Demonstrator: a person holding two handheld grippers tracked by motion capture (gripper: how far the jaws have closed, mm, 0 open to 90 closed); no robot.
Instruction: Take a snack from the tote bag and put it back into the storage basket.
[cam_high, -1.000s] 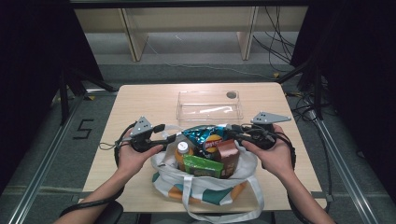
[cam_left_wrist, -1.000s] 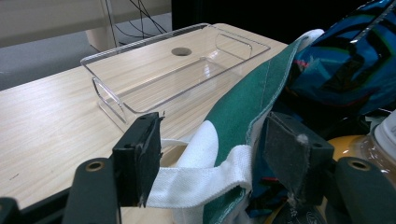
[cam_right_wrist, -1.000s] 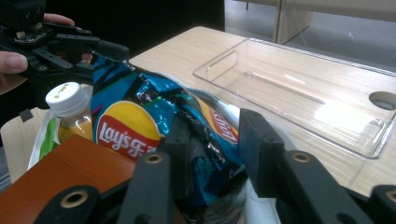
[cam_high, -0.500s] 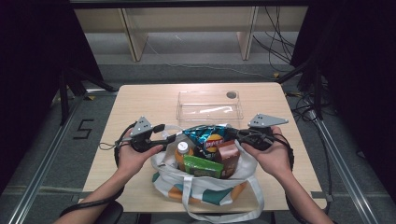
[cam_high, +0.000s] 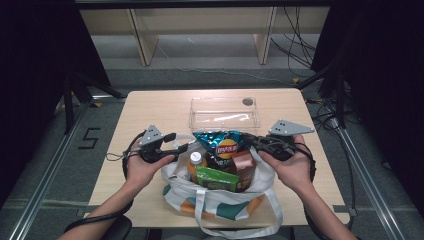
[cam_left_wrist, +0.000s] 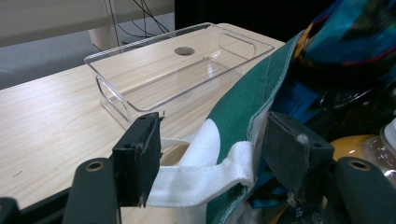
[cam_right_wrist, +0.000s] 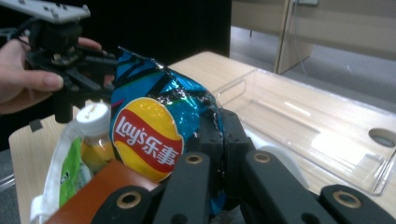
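Blue foil chip bag: stands upright in the white-and-green cloth tote bag at the near tabletop edge, long axis vertical, crimped top up, red-and-yellow logo facing my right tool's camera.

Right tool: jaws have just been closing and now pinch the chip bag's edge, foil crumpled between them; a second ago they stood apart beside it.

Left tool: jaws fairly wide, astride the tote's white webbing handle and green rim; I cannot tell whether the pads press it. Unchanged.

Beside the chips: orange juice bottle, green packet, brown box.

Beyond: clear plastic tray.
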